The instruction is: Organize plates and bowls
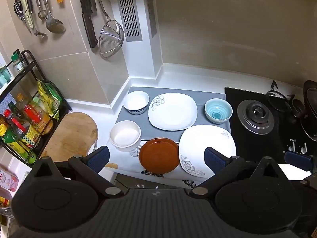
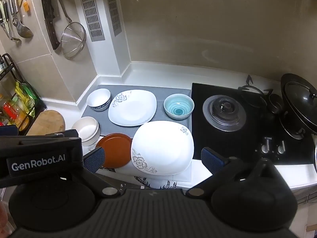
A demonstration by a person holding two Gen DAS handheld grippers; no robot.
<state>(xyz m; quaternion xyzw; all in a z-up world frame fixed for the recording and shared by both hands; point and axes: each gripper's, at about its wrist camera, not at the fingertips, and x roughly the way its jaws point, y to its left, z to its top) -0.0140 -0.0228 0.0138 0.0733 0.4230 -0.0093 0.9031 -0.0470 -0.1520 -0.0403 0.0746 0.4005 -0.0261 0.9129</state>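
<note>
My left gripper [image 1: 157, 158] hangs up high, fingers spread wide with nothing between them. My right gripper [image 2: 152, 159] hangs just beside it, level, equally spread and holding nothing.

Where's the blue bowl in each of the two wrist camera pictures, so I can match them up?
Left wrist view: the blue bowl sits right of centre, on the grey mat, to the right of the far white plate.
Right wrist view: the blue bowl sits just right of centre, again right of that plate.
Shared landmark: the stove burner, immediately right of the bowl in both.
</note>
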